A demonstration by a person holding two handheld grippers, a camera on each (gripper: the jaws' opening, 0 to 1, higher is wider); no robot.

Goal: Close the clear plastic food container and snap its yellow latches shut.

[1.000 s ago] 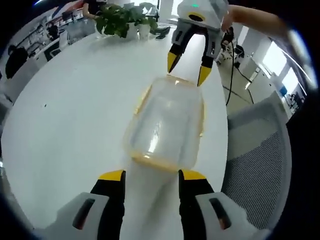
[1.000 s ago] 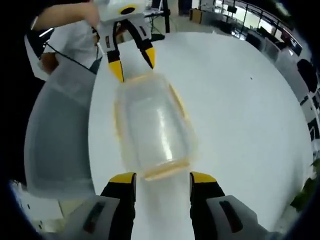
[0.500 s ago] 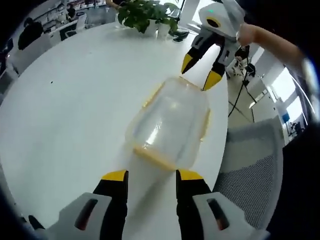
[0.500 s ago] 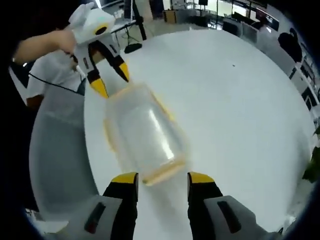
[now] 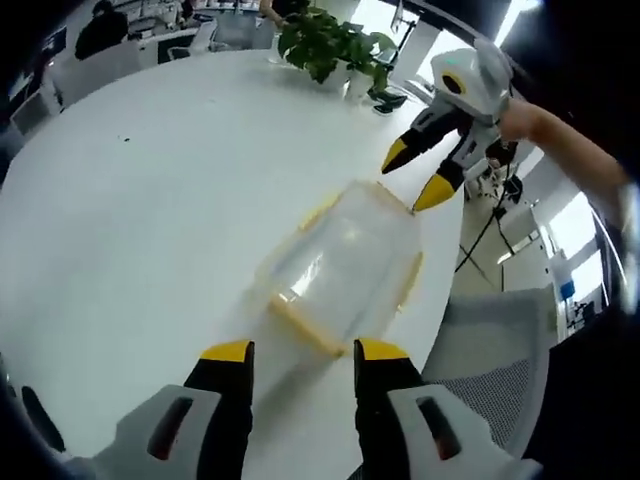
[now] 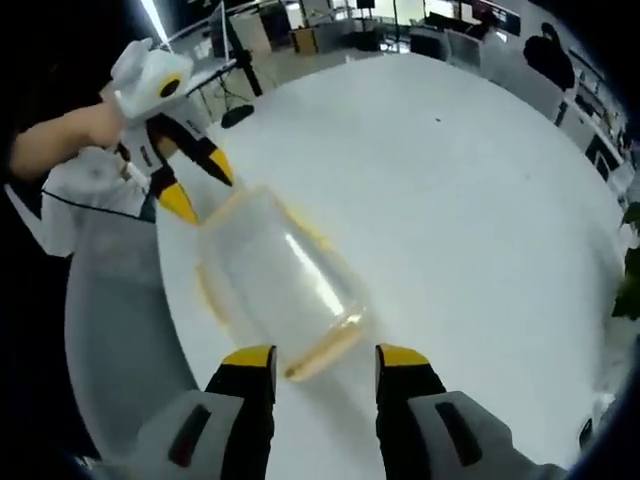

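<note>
— Both views have swung since a second ago; the box now lies slantwise in them. Has it moved?

— I'd not say so. The hands turned; the box sits on the white table, near the edge where the chair stands.

— And the grippers?

— One at each short end. In the left gripper view the left gripper has its jaws spread, tips just short of the near yellow latch, holding nothing. Beyond the far end, the right gripper is parted too, its tips at the far rim; whether they touch it I cannot tell.

— Same from the other side?

— Yes. In the right gripper view the right gripper is spread and empty, with the box just ahead, and the left gripper at the far end.

— Why stand so?

— My guess: each end latch faces a gripper, so one can brace the box while the other presses. The lid looks to be on already; the latches I can't judge as snapped.

— Anything in the way?

— Not much. A potted plant stands well apart across the table. The chair is close beside the box, by the table edge; a hard push could slide the box that way.
</note>
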